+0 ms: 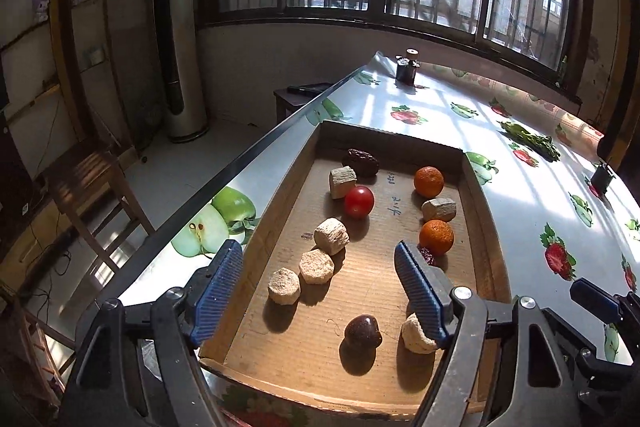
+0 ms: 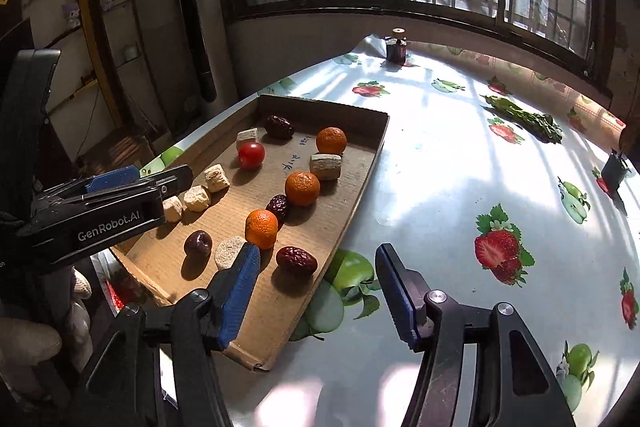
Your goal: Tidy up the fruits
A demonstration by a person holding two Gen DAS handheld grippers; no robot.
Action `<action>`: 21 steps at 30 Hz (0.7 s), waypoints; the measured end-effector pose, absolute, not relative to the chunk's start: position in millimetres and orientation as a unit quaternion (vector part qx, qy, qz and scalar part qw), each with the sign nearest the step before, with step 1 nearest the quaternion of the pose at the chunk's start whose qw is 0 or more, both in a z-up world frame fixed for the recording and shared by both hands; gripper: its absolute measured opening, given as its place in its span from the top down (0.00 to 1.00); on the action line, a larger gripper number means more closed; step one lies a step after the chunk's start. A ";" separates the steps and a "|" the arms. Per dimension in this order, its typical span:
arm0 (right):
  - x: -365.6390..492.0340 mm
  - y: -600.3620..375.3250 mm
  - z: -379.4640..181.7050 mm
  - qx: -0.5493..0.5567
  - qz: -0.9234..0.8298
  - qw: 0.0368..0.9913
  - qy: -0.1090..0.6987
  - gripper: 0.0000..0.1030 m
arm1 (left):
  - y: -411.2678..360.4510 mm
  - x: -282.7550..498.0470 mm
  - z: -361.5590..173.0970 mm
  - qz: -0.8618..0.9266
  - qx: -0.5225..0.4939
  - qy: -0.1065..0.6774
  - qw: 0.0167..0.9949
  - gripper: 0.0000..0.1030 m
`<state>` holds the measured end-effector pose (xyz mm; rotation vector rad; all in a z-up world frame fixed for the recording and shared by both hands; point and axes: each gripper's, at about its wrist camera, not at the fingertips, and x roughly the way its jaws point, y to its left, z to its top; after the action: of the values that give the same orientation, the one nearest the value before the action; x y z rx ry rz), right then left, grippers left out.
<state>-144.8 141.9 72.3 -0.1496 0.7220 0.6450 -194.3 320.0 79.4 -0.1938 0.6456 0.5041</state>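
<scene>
Jaws apart on both grippers, three oranges (image 2: 302, 188), one tomato (image 2: 251, 155)

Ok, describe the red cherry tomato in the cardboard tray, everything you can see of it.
The cherry tomato is small, round, glossy and bright red, with a highlight on its top and no stem showing. It looks whole and unmarked. It sits on the floor of the shallow cardboard tray, towards the far end. A pale beige cut chunk lies right behind it, close enough that contact cannot be told. No gripper is near it.
</scene>
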 end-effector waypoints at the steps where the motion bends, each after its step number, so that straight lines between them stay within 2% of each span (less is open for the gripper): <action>1: -146.3 135.7 72.1 -0.064 0.302 0.887 0.345 0.35 | 316.4 -197.5 82.6 0.260 -0.085 0.301 0.913 0.16; 7: -160.8 107.8 69.0 -0.033 0.281 0.898 0.337 0.33 | 299.8 -218.7 98.3 0.301 -0.090 0.240 0.918 0.04; 15: -180.2 94.0 64.6 -0.026 0.288 0.900 0.327 0.30 | 281.0 -232.7 101.9 0.341 -0.090 0.235 0.906 0.03; 21: -192.9 88.2 66.7 -0.035 0.283 0.907 0.311 0.24 | 264.7 -236.4 102.6 0.352 -0.061 0.233 0.905 0.01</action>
<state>-192.9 88.2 66.7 -0.0713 0.6411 0.5848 -236.4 264.7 102.6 -0.1255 0.4808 0.7266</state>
